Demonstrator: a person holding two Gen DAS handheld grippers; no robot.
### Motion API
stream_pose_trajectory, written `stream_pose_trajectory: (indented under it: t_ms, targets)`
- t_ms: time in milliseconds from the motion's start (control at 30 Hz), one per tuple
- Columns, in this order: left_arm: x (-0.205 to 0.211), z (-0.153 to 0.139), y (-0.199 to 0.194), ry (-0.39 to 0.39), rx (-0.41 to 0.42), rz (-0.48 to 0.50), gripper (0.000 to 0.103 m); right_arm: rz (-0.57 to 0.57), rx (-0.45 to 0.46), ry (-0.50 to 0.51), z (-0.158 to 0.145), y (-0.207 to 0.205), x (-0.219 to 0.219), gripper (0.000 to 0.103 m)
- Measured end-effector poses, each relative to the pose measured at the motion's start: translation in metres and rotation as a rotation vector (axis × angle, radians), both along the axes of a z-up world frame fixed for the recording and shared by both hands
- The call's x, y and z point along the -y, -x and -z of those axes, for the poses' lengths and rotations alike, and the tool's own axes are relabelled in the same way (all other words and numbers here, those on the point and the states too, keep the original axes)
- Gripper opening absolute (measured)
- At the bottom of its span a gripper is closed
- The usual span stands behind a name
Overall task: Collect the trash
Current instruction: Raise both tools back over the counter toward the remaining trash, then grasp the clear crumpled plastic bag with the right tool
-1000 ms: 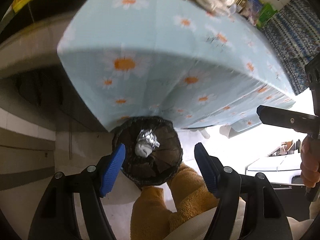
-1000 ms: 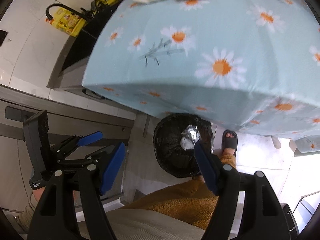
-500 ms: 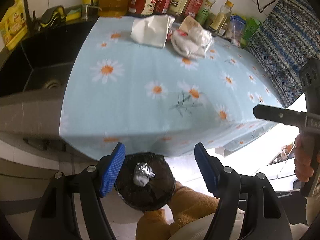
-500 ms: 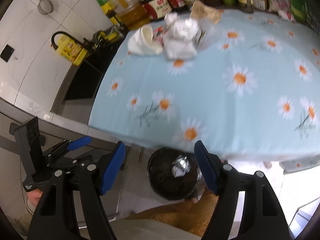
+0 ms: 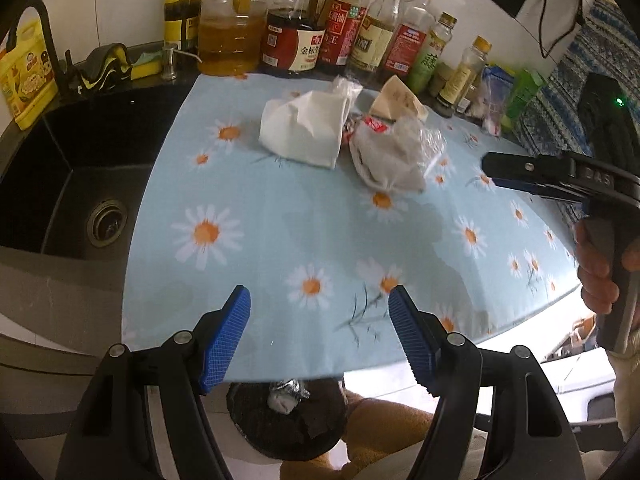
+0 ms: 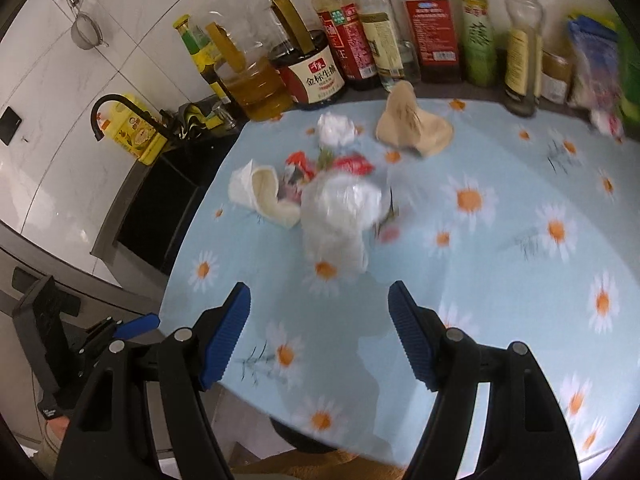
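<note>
At 6 o'clock in the left wrist view, the left gripper (image 5: 320, 336) is seen with its blue-padded jaws spread wide and nothing held between them. Below it, under the table edge, a black-lined trash bin (image 5: 288, 428) is visible, with a crumpled foil wad (image 5: 287, 393) lying inside. The right gripper (image 6: 320, 336) is shown in its own view in the same wide-open state, with nothing between the pads; in the left view it enters at 3 o'clock, gripped by the right hand (image 5: 600, 268).

Both grippers are held over the near edge of a table covered by a light blue daisy-print cloth (image 5: 320, 240), with no contact with the trash. Toward 12 o'clock on the cloth, well apart from both grippers, the remaining trash is gathered: a crumpled clear plastic bag (image 5: 394, 156), a white paper wrapper (image 5: 304, 132) just beside it at its 9 o'clock, red snack wrappers (image 6: 352, 164) partly hidden between them, a white tissue wad (image 6: 336, 130) farther back, and a tan paper piece (image 5: 398, 98) behind the bag.

At 9 o'clock a black sink (image 5: 80, 168) is seen beside the table. Along the far wall, from 11 to 2 o'clock, a row of sauce and oil bottles (image 5: 296, 28) is lined up.
</note>
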State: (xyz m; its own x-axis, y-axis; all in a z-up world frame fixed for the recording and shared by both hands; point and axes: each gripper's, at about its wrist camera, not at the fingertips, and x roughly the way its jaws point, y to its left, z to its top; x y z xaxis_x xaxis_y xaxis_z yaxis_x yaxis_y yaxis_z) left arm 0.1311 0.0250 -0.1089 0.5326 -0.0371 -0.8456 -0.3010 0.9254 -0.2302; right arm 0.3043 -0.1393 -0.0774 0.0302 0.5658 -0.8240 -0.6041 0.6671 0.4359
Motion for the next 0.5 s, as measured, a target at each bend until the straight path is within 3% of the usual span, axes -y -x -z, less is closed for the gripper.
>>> stream_pose_trajectory:
  t_ms: [500]
  targets:
    - [-0.002,0.012,-0.032,0.01,-0.051,-0.116,0.074,-0.122,-0.037,0.033,0.031,-0.059,-0.042,0.071]
